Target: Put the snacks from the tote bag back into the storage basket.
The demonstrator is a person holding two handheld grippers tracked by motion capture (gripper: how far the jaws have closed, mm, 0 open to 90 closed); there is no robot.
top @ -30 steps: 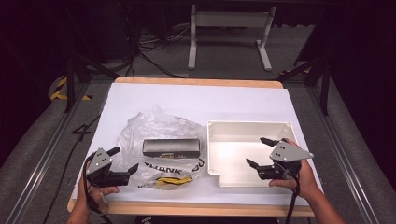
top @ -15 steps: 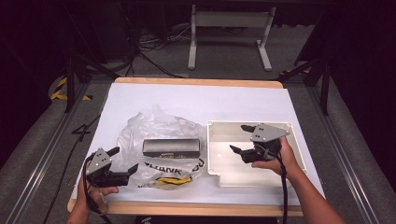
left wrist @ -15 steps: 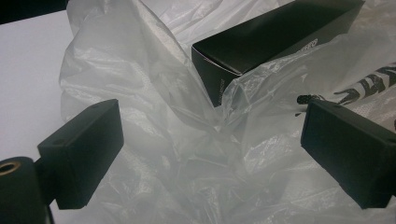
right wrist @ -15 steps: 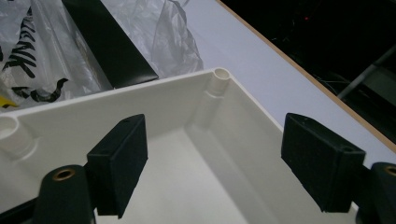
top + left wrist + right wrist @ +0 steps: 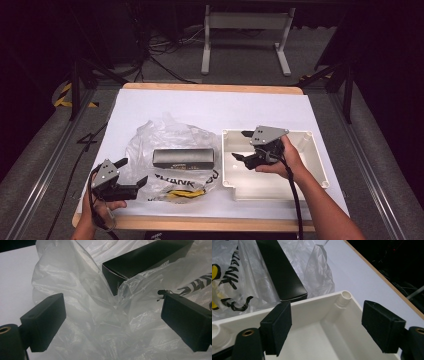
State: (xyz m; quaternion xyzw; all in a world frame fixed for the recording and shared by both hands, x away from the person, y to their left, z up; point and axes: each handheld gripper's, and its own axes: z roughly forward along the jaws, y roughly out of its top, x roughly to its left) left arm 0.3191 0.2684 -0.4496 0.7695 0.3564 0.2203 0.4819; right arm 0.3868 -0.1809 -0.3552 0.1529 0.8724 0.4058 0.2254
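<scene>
A long dark box [image 5: 183,158] [image 5: 145,260] [image 5: 280,272] lies on a crumpled clear plastic bag [image 5: 170,145] [image 5: 100,322] [image 5: 317,267] with black lettering, left of a cream plastic tray [image 5: 310,165] [image 5: 319,312]. My left gripper [image 5: 131,172] [image 5: 113,322] stands open at the bag's near left edge, nothing between its jaws. My right gripper [image 5: 242,146] [image 5: 325,322] hovers open over the tray's left part, pointing toward the box, holding nothing.
A white sheet [image 5: 210,107] covers the wooden table [image 5: 210,88]. Something yellow [image 5: 187,193] shows inside the bag near the front edge. Dark floor, cables and a metal stand [image 5: 245,30] lie beyond the table.
My right gripper has moved left and farther over the tray, from its right near corner to its left part. The left gripper has stayed put.
</scene>
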